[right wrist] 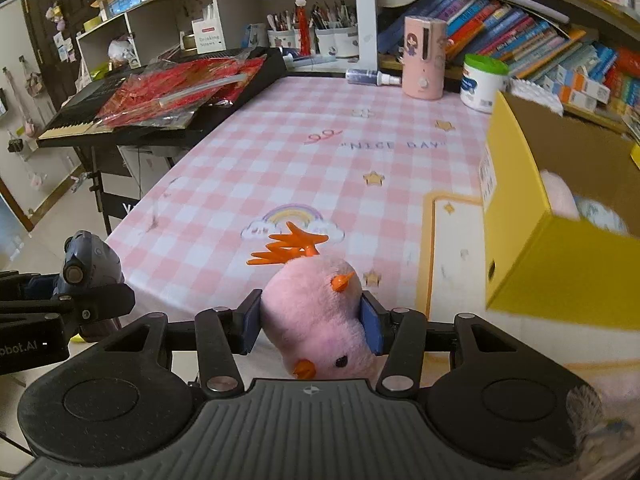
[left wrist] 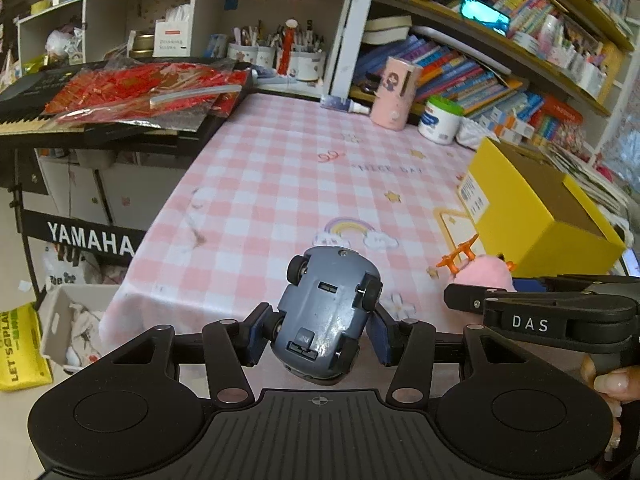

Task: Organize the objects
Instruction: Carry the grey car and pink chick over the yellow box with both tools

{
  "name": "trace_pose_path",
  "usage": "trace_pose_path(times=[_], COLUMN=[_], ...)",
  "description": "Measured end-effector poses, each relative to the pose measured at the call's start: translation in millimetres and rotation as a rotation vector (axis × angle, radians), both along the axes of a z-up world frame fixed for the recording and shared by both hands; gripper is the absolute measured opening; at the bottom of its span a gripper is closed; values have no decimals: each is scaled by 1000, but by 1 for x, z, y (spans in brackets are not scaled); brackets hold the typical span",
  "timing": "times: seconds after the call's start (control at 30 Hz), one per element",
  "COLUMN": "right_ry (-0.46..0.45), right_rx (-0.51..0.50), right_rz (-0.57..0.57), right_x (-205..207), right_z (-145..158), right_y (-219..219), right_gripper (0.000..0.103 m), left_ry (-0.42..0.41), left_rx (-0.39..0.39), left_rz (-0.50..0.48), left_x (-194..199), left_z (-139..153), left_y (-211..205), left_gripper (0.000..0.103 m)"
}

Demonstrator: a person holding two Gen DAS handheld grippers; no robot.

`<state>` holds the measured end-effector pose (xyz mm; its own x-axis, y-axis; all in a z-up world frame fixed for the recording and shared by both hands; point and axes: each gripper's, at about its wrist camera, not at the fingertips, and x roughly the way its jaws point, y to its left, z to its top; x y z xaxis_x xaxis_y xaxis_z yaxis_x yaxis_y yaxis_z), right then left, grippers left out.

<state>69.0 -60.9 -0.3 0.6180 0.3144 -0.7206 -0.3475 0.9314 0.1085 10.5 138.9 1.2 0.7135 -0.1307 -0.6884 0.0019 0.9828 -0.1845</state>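
My left gripper [left wrist: 318, 330] is shut on a blue-grey toy car [left wrist: 326, 312], held belly-up above the near edge of the pink checked table [left wrist: 280, 184]. A pink plush chick [right wrist: 320, 320] with orange plastic feet is clamped upside down in my right gripper [right wrist: 312, 326], its blue pads pressing both flanks. The open yellow cardboard box [right wrist: 516, 248] stands at the right of the table, with a pink and a pale soft thing inside it. In the right wrist view the toy car [right wrist: 90, 264] shows at far left; in the left wrist view the chick [left wrist: 486, 274] shows at right.
A pink cylinder [right wrist: 424, 58], a white tub with a green lid [right wrist: 482, 82] and a small spray bottle [right wrist: 370, 77] stand at the table's far edge, before bookshelves. A keyboard piled with red foil packets [left wrist: 132, 92] borders the table's left side. A white bin [left wrist: 60, 320] sits on the floor.
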Motion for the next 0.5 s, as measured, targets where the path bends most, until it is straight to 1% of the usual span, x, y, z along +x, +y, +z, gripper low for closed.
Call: trace_pose_path(times=[0.23,0.5], right_ry=[21,27], right_rx=[21,23], right_rz=[-63,-146], right_x=[-33,-62], right_z=[-6,-9], right_y=[-11,-31], right_gripper=[47,47], left_ry=[11,11], left_rx=[14,8], left_rz=[-65,-144], left_x=[-23,-33], left_z=[-3,-4], left_y=[-9,-23], left_gripper=[49,49])
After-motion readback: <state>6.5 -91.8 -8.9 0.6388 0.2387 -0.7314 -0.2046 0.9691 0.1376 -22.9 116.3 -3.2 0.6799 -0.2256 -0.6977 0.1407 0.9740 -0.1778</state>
